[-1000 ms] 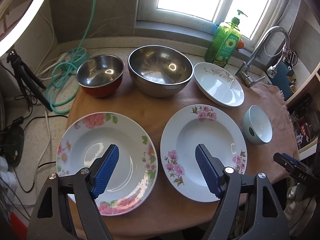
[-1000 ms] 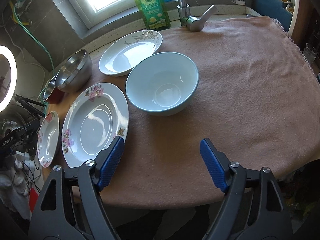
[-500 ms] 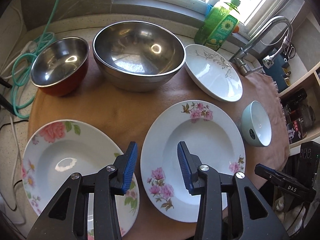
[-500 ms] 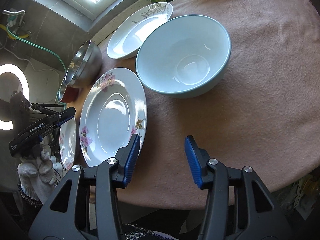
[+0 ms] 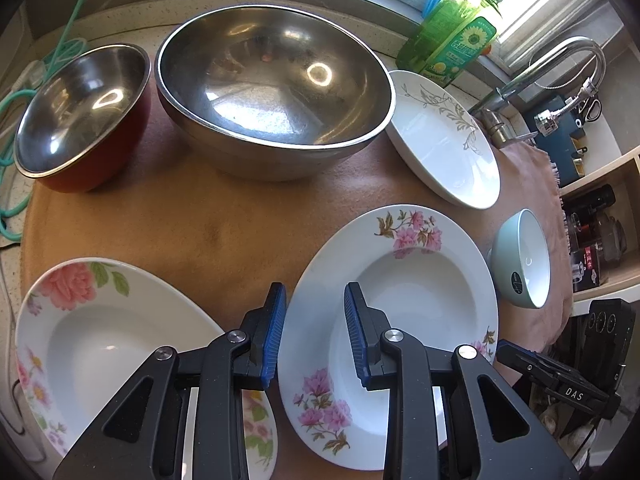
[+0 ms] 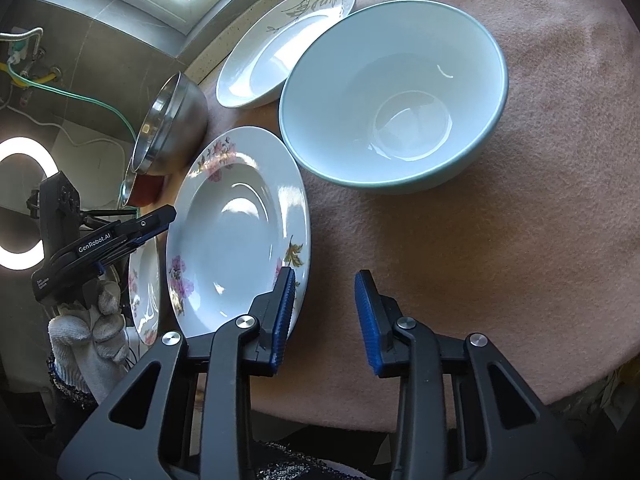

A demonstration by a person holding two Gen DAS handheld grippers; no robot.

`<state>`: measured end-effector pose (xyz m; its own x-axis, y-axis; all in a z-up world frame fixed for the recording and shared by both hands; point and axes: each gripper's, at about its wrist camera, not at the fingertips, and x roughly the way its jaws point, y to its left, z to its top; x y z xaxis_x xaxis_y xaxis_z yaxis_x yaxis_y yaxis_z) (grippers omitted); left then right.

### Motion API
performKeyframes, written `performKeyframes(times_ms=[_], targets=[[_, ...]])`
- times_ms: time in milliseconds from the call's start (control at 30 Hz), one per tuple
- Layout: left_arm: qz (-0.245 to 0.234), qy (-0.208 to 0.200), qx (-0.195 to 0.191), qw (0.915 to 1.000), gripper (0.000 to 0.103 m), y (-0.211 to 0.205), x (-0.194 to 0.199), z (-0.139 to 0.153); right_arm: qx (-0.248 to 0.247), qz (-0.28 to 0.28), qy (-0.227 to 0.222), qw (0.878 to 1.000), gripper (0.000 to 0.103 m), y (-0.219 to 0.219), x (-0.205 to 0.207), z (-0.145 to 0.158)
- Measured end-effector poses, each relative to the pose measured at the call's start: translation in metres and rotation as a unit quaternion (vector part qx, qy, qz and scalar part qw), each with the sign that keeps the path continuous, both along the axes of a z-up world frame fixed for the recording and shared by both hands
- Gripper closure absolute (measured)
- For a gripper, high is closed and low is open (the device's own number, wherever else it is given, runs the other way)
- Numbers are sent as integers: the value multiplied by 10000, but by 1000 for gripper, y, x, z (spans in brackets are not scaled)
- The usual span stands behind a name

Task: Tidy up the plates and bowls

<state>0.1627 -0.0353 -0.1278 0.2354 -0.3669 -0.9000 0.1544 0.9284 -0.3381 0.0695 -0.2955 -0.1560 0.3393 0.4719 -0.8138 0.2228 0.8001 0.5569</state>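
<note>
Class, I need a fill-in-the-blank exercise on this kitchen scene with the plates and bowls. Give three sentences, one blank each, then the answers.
1. The small steel bowl beside the large steel bowl is ____ on the outside.
2. The white plate with grey-gold leaves lies closest to the green ____ bottle.
3. The pale blue ceramic bowl holds ____.

Missing words: red; soap; nothing

Three plates (image 5: 400,276), three bowls (image 5: 272,88)

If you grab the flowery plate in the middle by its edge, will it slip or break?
The pink-flowered plate looks glazed and glossy, so probably slippery. It seems stiff ceramic, likely breakable if dropped. Its wide rim lies flat on the cloth, so lifting may be awkward.
</note>
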Motion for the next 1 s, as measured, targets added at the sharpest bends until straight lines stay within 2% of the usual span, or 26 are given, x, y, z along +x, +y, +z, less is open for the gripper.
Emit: performKeyframes(times_ms=[100, 300, 600, 1000], targets=[[0, 31, 15, 10000, 78, -1, 2, -3, 58, 92, 9, 9999, 77, 2, 0, -1], [-7, 109, 17, 9999, 80, 1, 2, -8, 131, 196, 15, 9997, 80, 6, 3, -3], [-32, 92, 88, 9999, 80, -2, 2, -8, 197, 391, -19, 9990, 90, 10, 8, -2], [-76, 41, 205, 9998, 80, -8, -3, -9, -66, 588, 20, 9982, 89, 14, 6, 4]])
